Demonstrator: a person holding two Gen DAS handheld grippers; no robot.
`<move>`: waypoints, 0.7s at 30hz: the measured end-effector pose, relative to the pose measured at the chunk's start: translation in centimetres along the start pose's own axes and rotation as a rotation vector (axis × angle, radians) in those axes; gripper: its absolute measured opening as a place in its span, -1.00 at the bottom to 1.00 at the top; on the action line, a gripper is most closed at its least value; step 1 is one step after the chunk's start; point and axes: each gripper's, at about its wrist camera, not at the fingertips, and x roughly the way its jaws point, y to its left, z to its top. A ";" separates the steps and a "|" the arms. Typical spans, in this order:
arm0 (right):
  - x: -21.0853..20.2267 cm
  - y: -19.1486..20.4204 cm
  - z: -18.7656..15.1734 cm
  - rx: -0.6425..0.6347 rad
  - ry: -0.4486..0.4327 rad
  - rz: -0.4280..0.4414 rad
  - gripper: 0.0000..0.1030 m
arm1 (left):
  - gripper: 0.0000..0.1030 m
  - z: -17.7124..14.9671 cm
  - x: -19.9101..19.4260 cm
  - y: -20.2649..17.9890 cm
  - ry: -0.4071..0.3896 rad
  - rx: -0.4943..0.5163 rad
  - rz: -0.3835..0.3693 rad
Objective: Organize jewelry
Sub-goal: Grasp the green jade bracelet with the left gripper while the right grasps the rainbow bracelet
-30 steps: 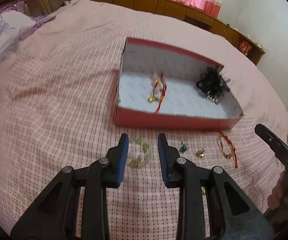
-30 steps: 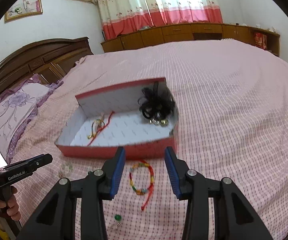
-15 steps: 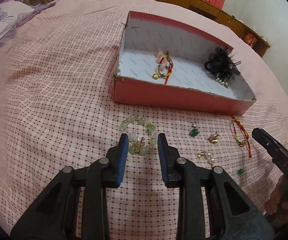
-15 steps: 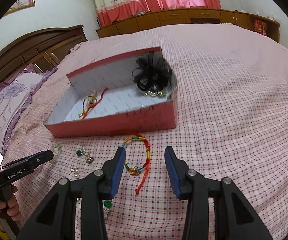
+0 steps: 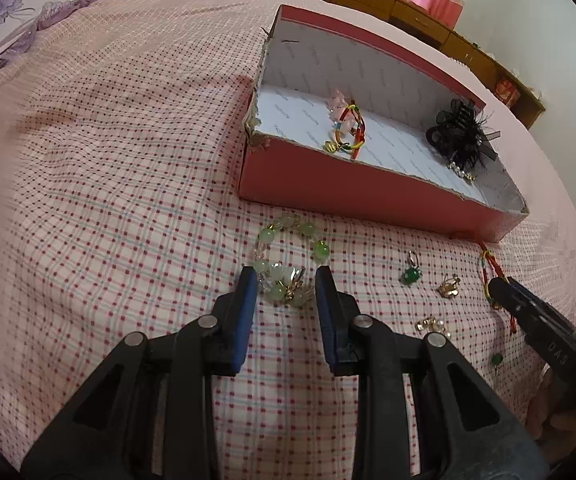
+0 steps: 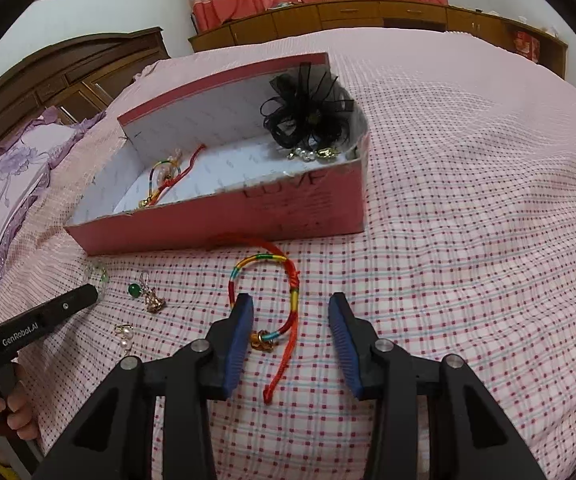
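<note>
Left wrist view showed the left tool (image 5: pixel 285 282) spread apart around the green bead bracelet (image 5: pixel 288 264), on the bed just in front of the red box (image 5: pixel 348 188). Right tool (image 6: pixel 290 312) gaped over the string bracelet (image 6: pixel 275 280). Pickup step, I judged; next, squeeze and lift into the box.

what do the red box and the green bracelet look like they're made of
Red box: likely cardboard, matte red outside, white printed lining, with a frayed corner. Green bracelet: glossy translucent beads, jade or glass, can't tell which, with a gold-toned charm.
</note>
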 end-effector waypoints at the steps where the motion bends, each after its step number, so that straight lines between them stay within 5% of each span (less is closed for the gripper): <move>1: 0.2 0.0 0.0 -0.001 0.007 -0.007 -0.27 | -0.59 0.1 0.1 0.0 -0.001 -0.002 -0.002; 6: 1.0 -0.2 0.1 0.012 0.017 -0.020 -0.77 | -0.66 0.1 0.4 -0.1 -0.016 -0.010 -0.002; 21: -2.2 -1.3 -0.6 0.057 -0.075 0.016 -0.89 | -0.88 0.1 0.0 -0.3 -0.063 -0.014 -0.022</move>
